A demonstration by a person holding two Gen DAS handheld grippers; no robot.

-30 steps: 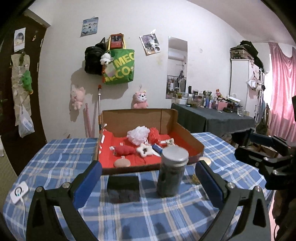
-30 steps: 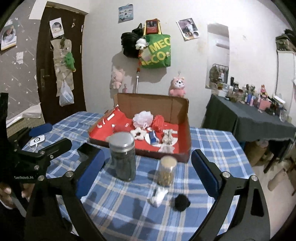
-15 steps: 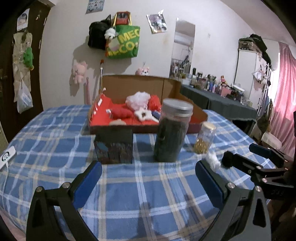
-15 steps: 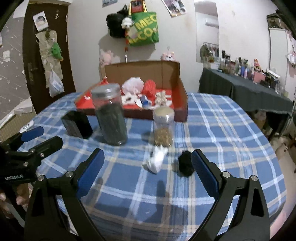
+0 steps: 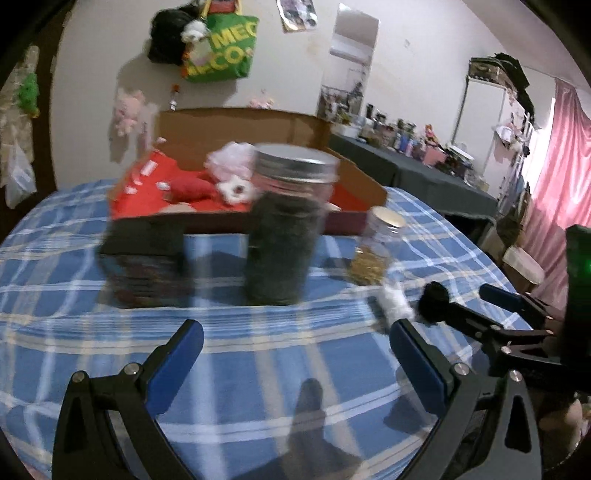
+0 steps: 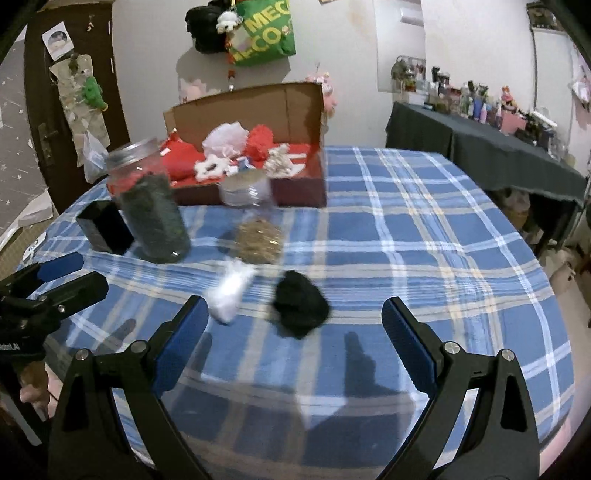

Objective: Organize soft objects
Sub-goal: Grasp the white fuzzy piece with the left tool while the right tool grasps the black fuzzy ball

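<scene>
Left gripper [image 5: 295,354] low and level, jaws spread wide, nothing between; right gripper [image 6: 295,328] likewise gaping, empty, alongside.

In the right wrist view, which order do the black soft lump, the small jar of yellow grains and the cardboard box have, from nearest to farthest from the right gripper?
Measured from the right gripper:
1. Black soft lump: between the open fingers, slightly ahead of the tips.
2. Small jar: behind the lump, a little left.
3. Cardboard box: farthest, at the table's back.

The green bag [image 6: 265,35] hanging on the wall bears yellow letters, partly hidden, reading "MEC" above "CO:", and nothing else is legible.
</scene>
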